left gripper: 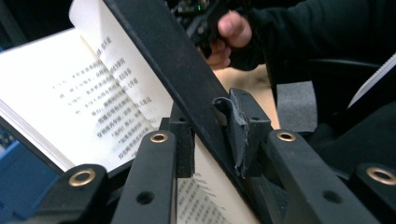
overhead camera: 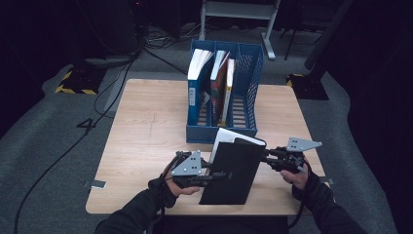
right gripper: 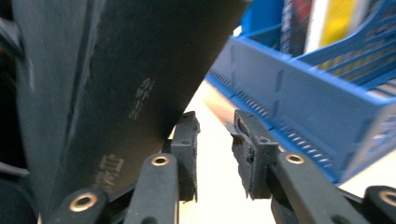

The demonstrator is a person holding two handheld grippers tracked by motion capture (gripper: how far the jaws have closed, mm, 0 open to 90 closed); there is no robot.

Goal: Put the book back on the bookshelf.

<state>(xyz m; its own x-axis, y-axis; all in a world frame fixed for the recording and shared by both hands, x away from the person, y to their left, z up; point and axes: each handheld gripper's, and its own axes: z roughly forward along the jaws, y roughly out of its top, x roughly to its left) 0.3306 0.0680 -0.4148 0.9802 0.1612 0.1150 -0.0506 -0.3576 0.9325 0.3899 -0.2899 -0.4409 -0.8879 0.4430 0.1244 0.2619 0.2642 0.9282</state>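
Left tool [overhead camera: 210, 176]: pinching the black-covered paperback book's [overhead camera: 234, 170] cover edge.
Right tool [right gripper: 214, 140]: parted, book corner just left of it.
Book: upright on wooden desk [overhead camera: 141, 131], blue rack [overhead camera: 253, 83] beyond.

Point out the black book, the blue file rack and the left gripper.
black book [overhead camera: 234, 170], high view, on its dark cover.
blue file rack [overhead camera: 219, 132], high view, on its front wall.
left gripper [left gripper: 210, 140], left gripper view, midway between its jaws.
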